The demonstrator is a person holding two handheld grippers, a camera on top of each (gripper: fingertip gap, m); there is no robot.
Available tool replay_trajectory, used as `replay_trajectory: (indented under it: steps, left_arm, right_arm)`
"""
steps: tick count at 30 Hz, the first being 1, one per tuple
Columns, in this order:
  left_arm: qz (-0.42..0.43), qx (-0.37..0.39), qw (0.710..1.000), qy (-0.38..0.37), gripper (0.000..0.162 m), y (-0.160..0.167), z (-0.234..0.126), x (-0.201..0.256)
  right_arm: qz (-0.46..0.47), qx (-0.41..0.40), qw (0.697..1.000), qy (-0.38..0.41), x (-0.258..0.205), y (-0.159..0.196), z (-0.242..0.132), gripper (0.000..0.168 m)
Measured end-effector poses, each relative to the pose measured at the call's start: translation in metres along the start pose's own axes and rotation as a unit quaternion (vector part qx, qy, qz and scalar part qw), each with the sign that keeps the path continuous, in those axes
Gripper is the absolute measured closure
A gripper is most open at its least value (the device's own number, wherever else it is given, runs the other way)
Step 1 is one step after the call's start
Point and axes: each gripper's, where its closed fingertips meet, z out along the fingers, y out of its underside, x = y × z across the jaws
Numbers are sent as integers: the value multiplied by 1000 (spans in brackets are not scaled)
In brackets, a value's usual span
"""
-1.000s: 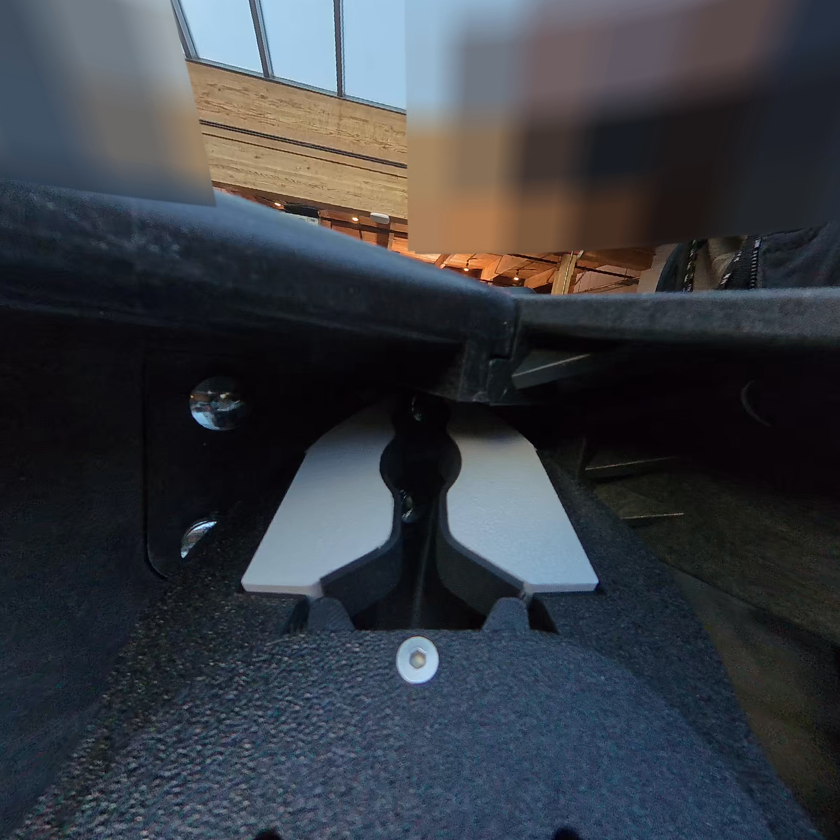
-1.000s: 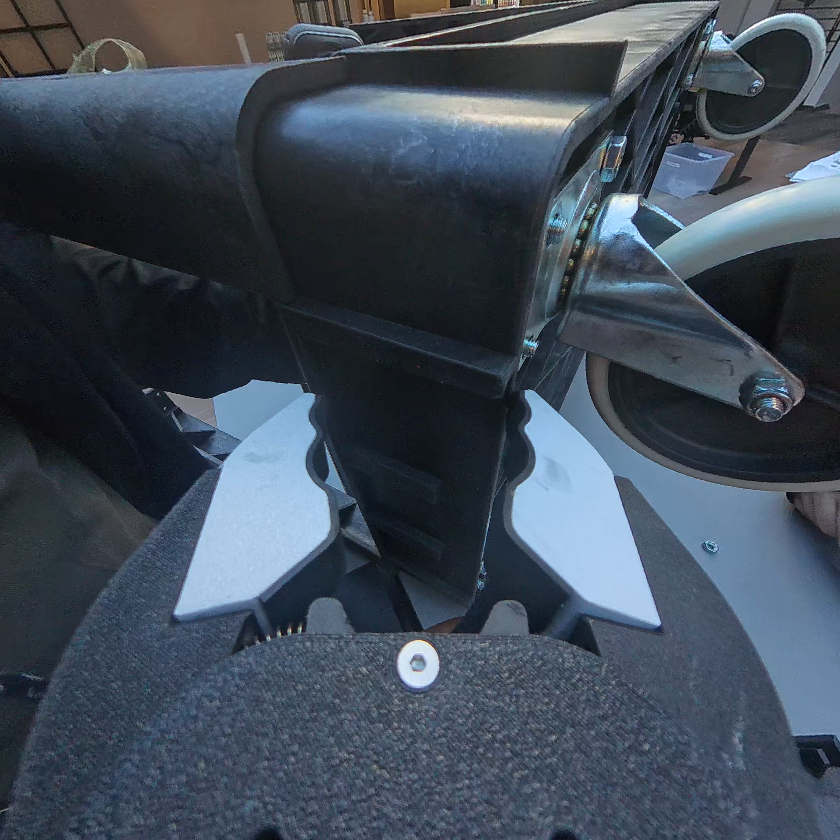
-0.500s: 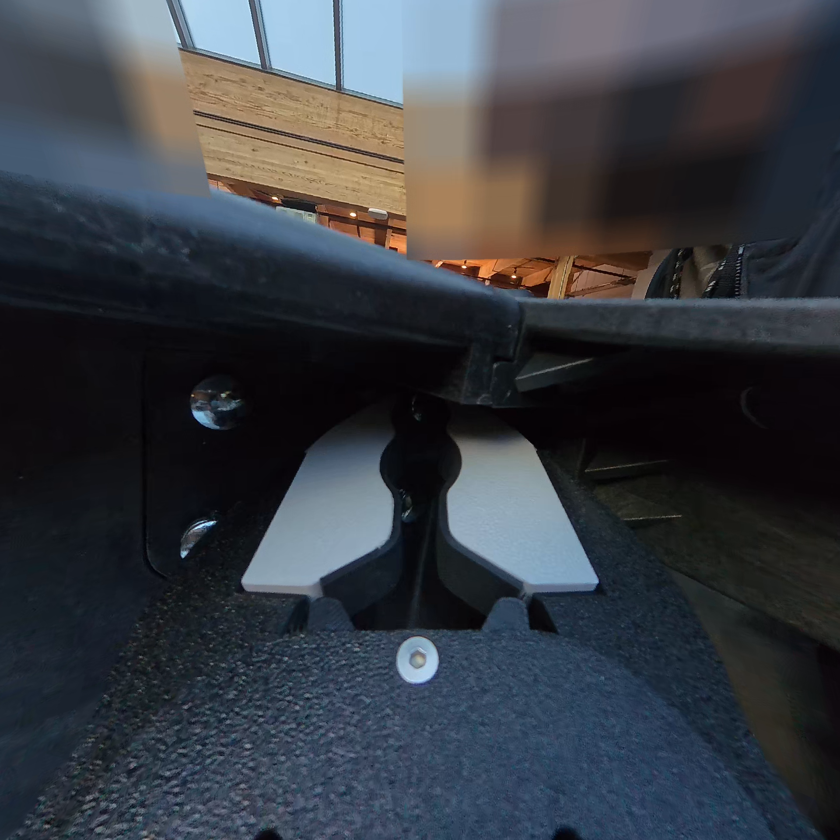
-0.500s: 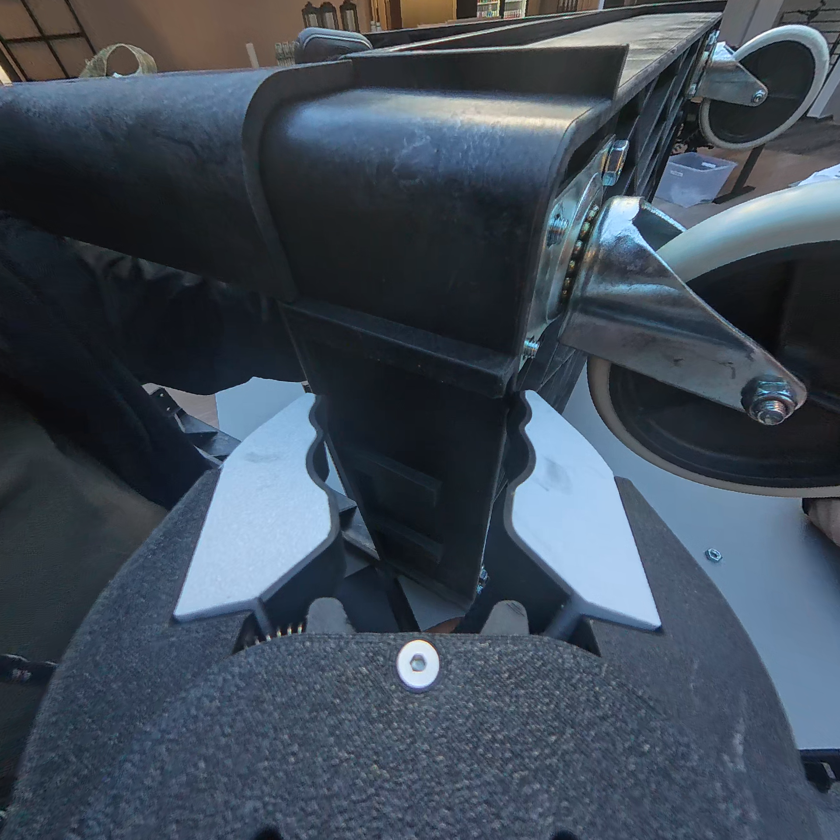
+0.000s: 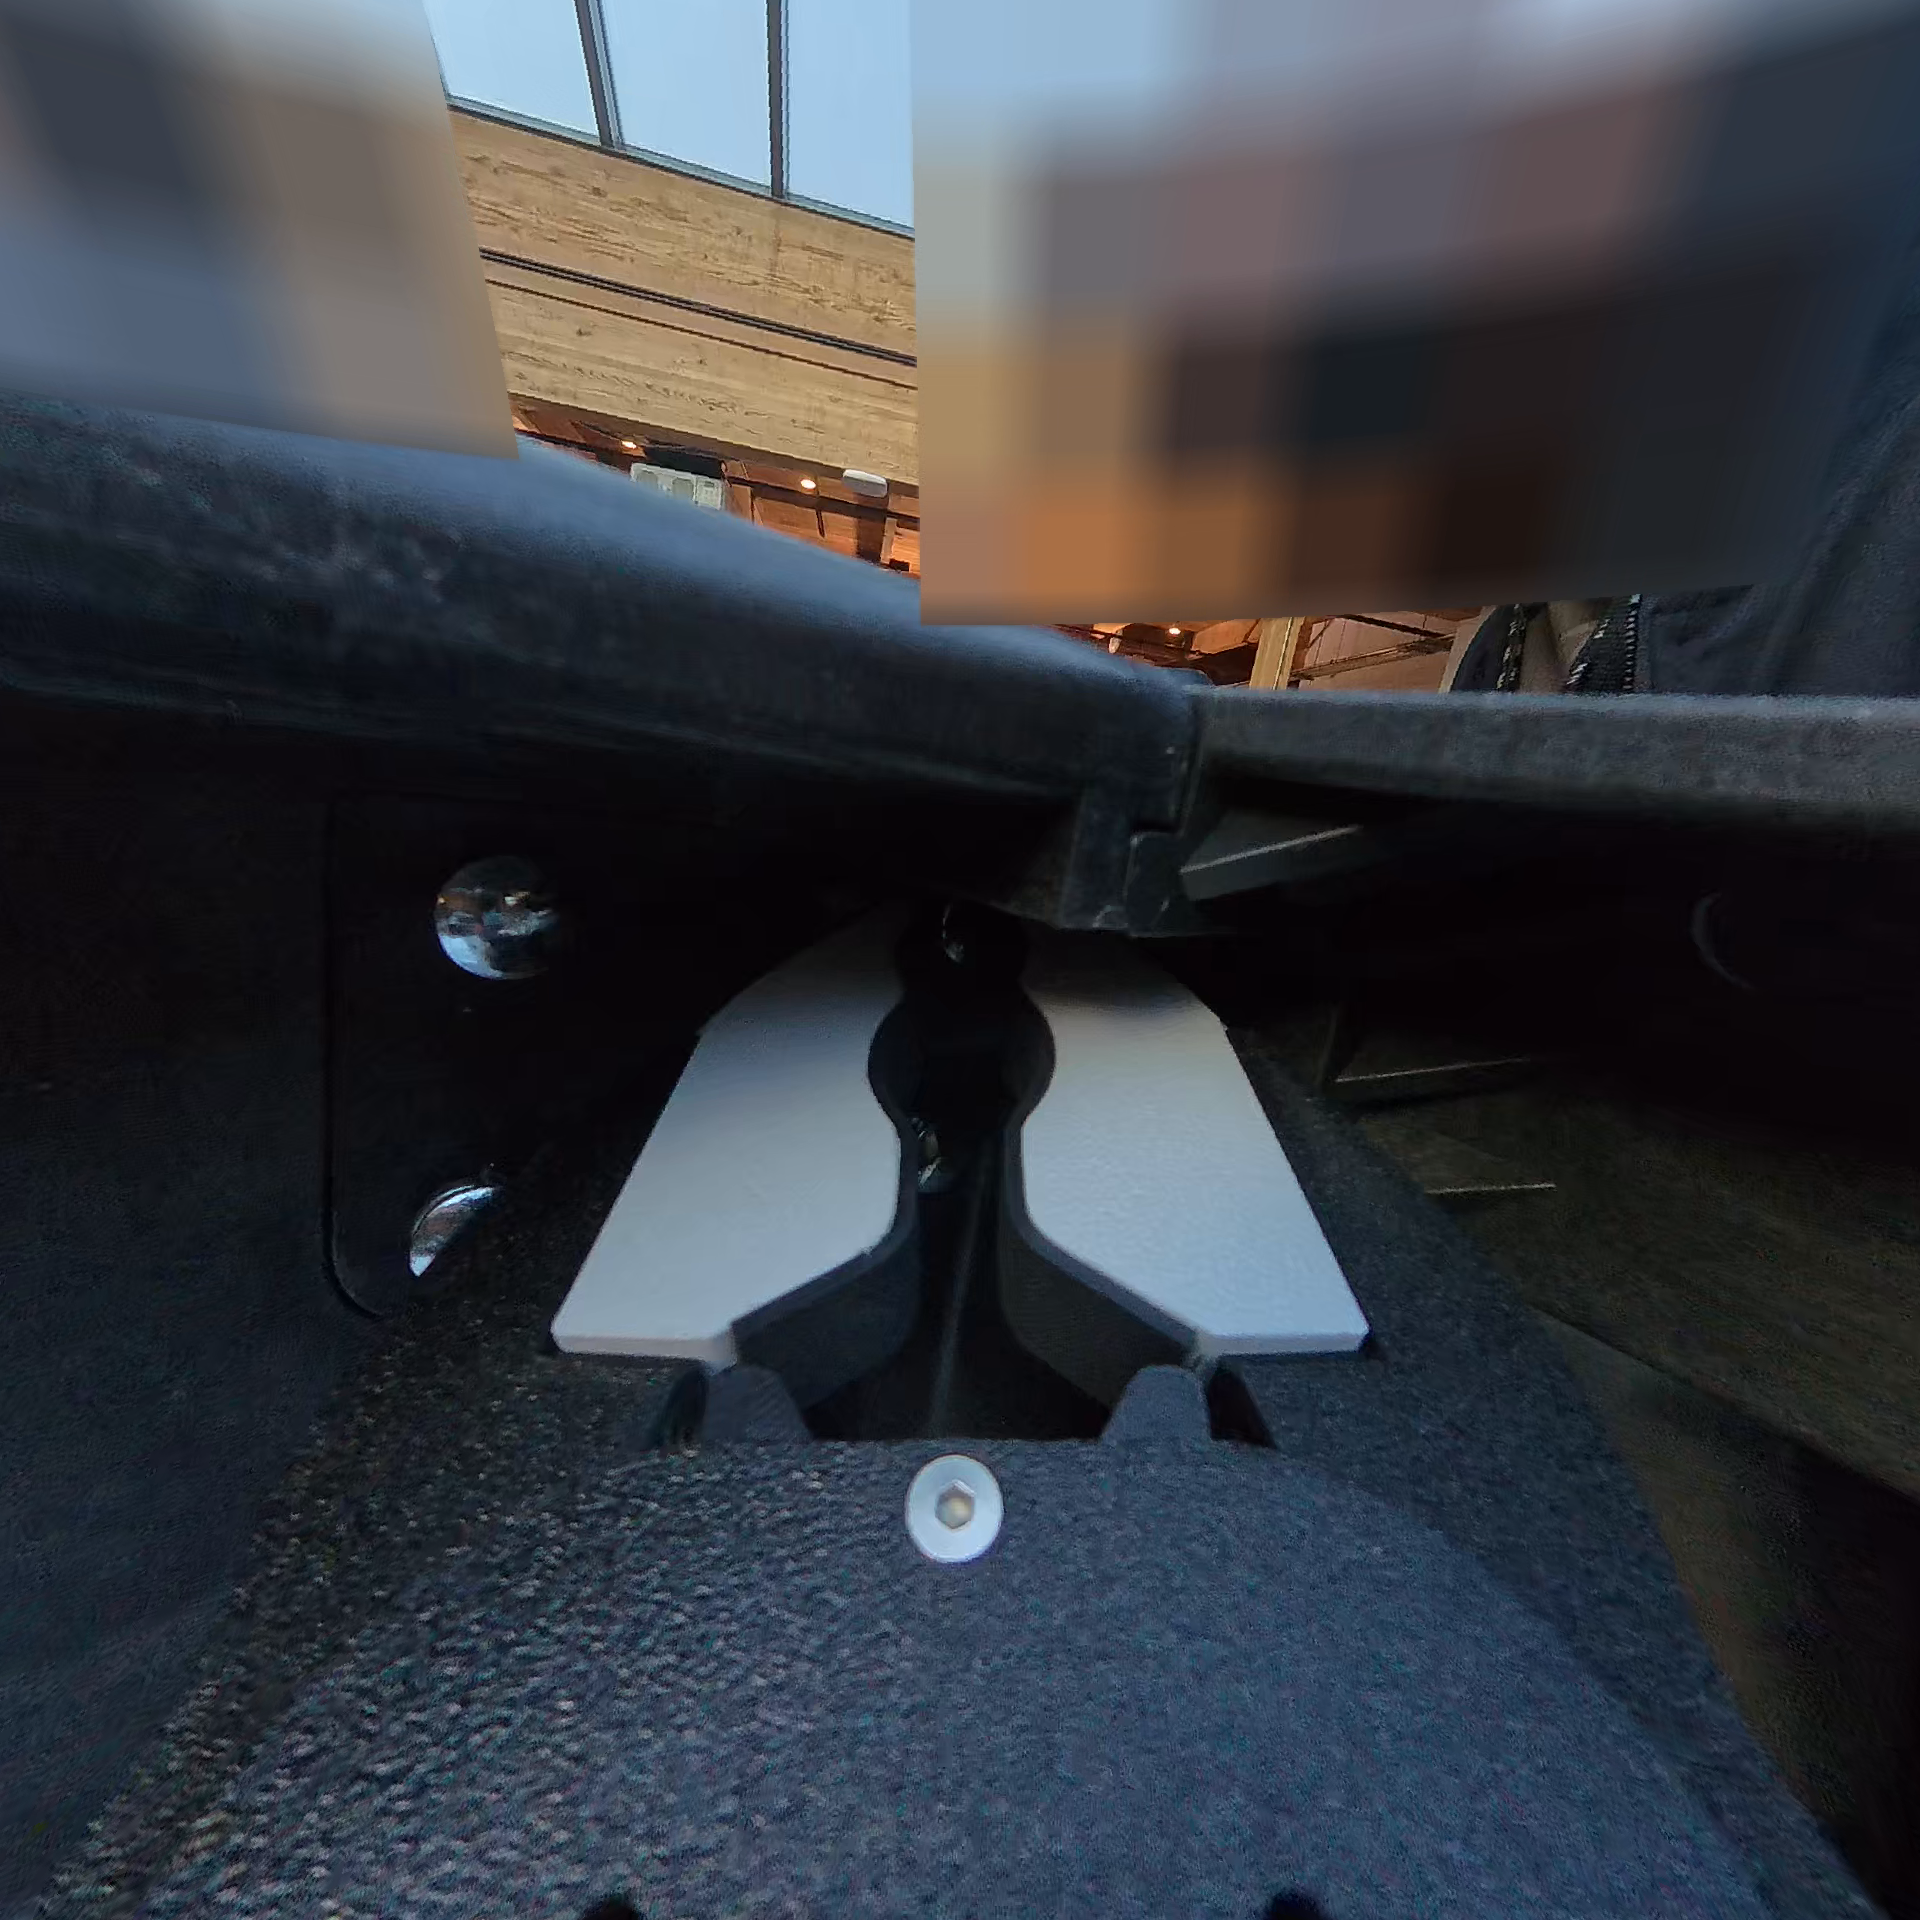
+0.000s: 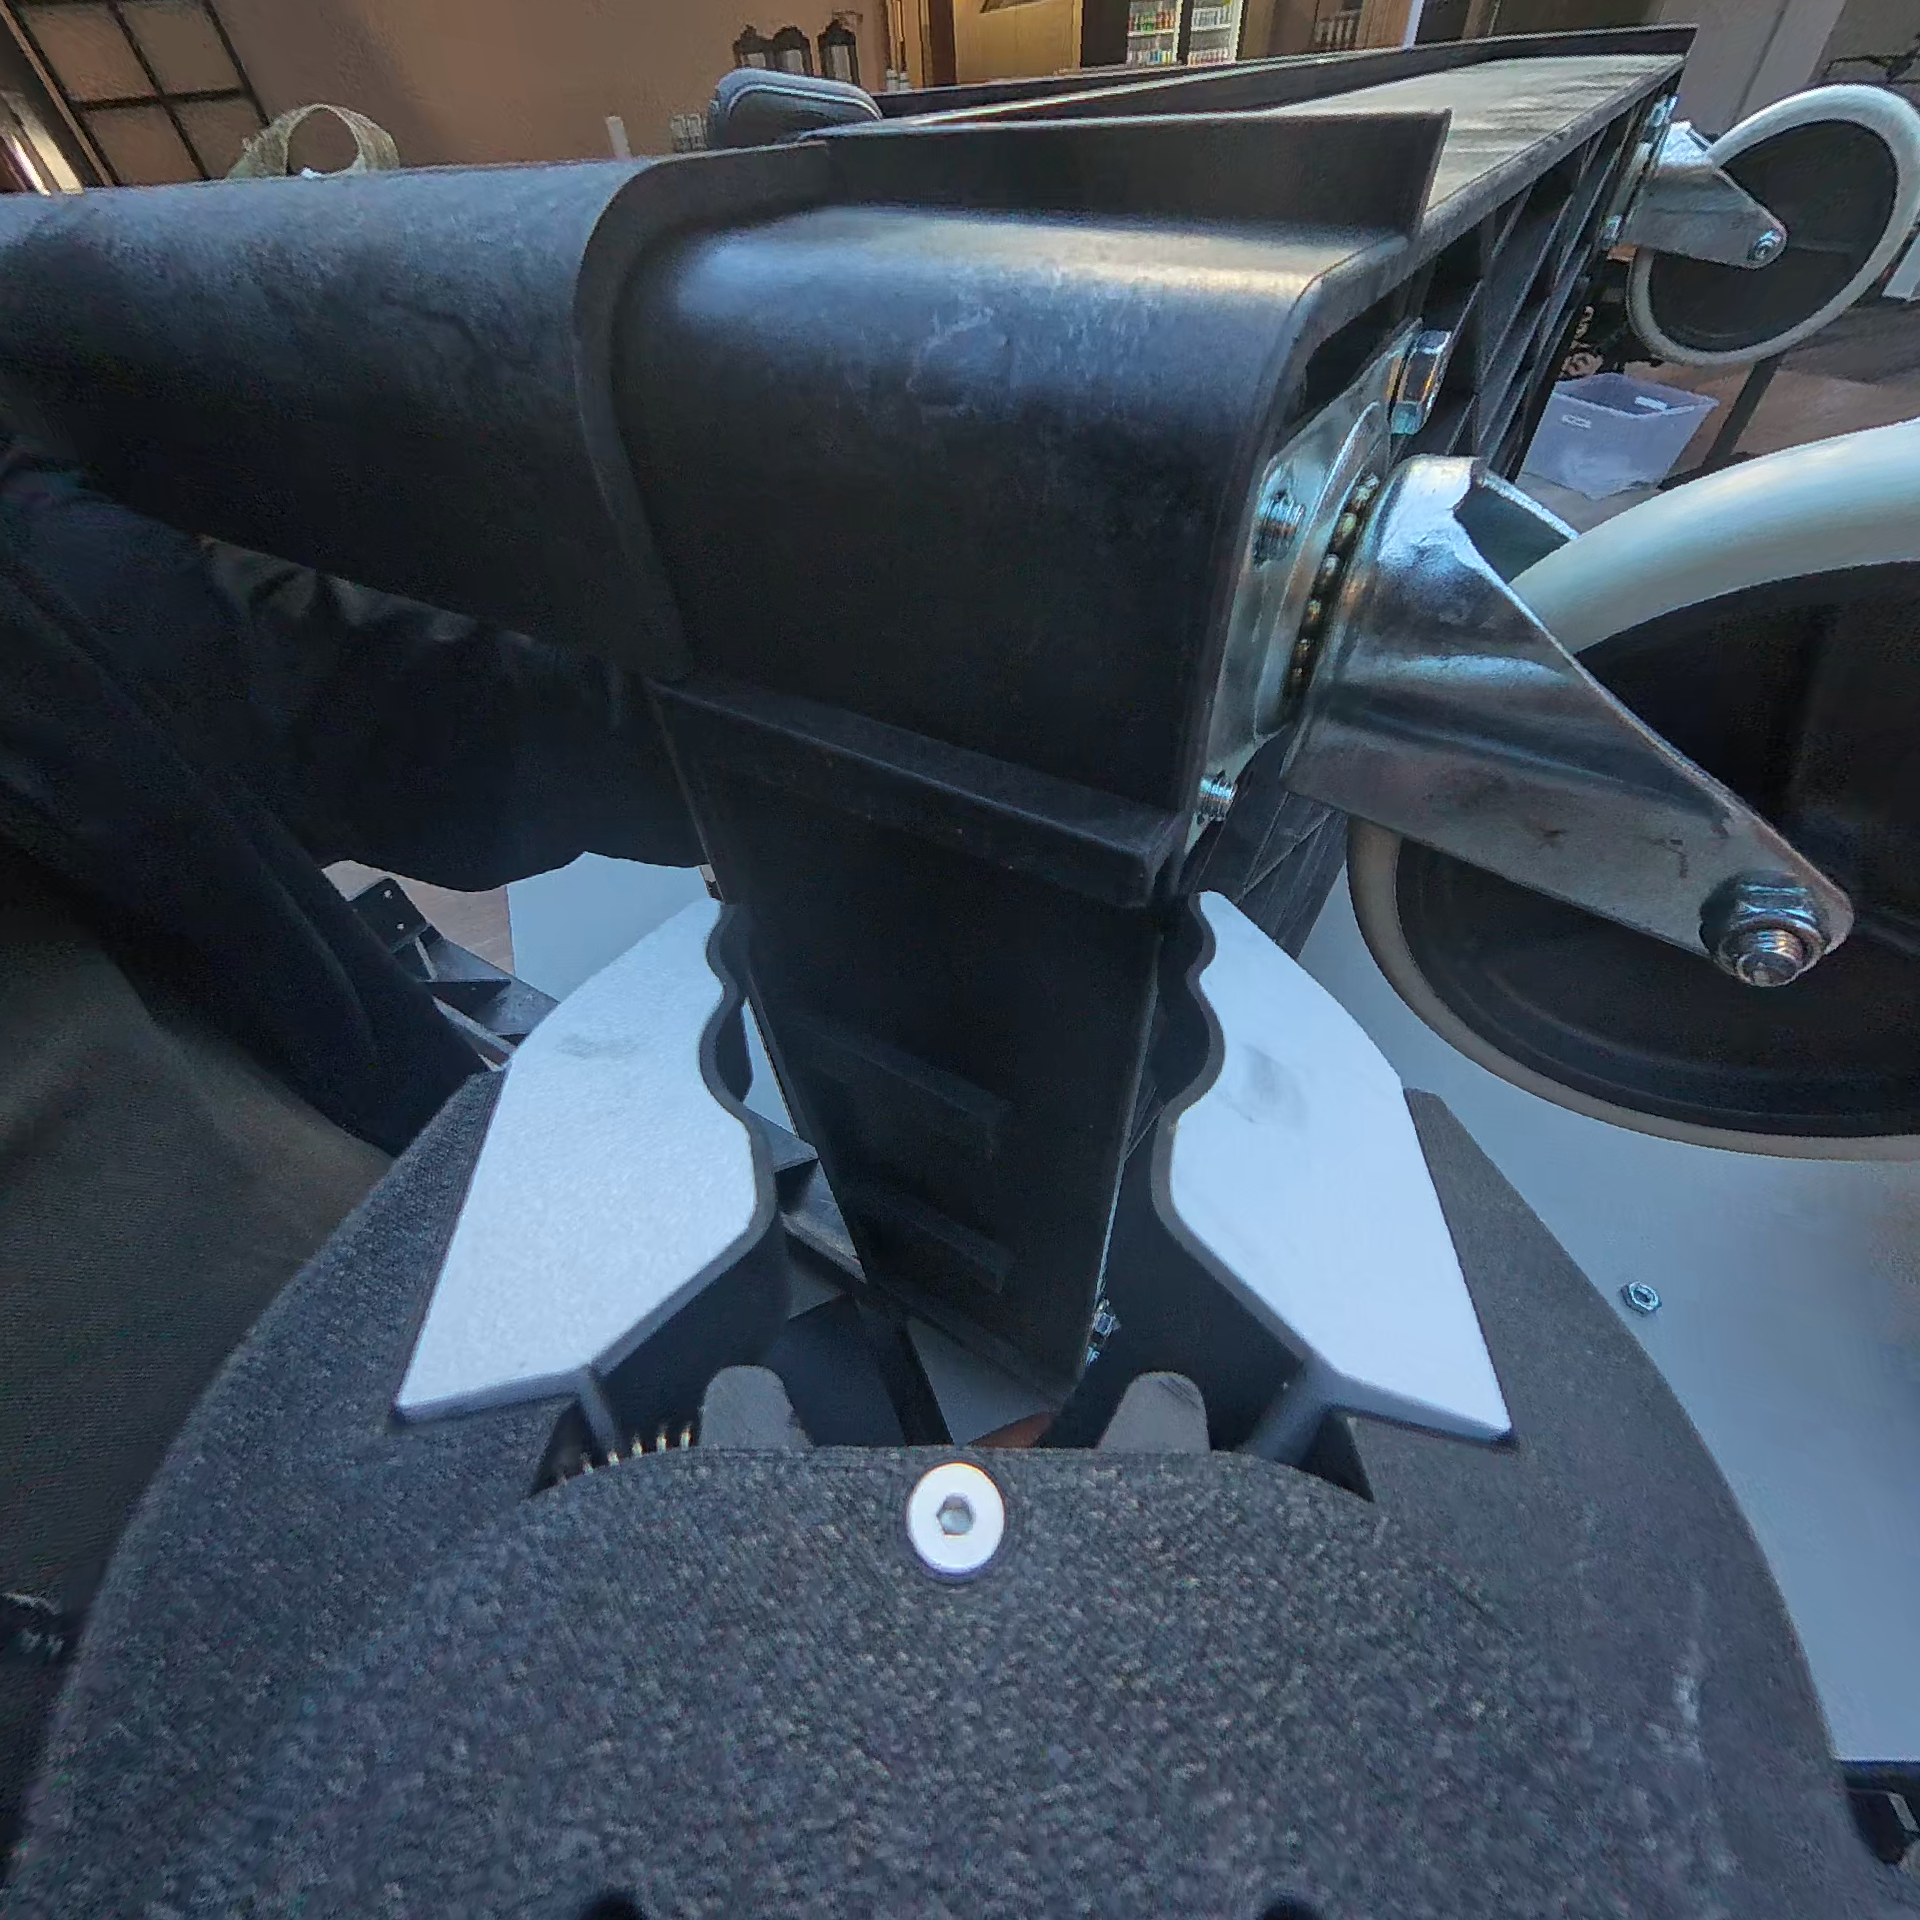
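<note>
A black plastic cart platform (image 6: 935,468) is tipped on its side, and its castors stick out to the right. My right gripper (image 6: 956,935) is shut on the platform's corner edge, one grey finger on each side of it. In the left wrist view my left gripper (image 5: 961,956) is under the platform's thick rim (image 5: 520,644), inside its dark underside. Its fingers (image 5: 769,1174) are almost together on a thin black rib. Their tips are hidden in shadow.
A large castor wheel (image 6: 1662,935) in a steel fork (image 6: 1507,727) sits just right of the right gripper, with a second castor (image 6: 1787,208) farther back. A white table (image 6: 1714,1403) with a loose nut (image 6: 1640,1296) lies below. A person's dark sleeve (image 6: 260,727) is on the left. Two bolt heads (image 5: 499,916) show left of the left gripper. One gripper's finger ends stand about 7 cm off the other's. About 8 cm separates my right fingertips from the large castor wheel (image 6: 1662,935).
Both views shift very slightly with the platform. Both grippers keep the same hold.
</note>
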Motion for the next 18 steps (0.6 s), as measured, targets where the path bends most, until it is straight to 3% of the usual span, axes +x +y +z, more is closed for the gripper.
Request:
replay_trajectory:
  steps: [18]
  left_arm:
    - [6,1,1000,1,151,0,0,0]
  right_arm:
    - [-11,-28,999,27,1,1,2,89]
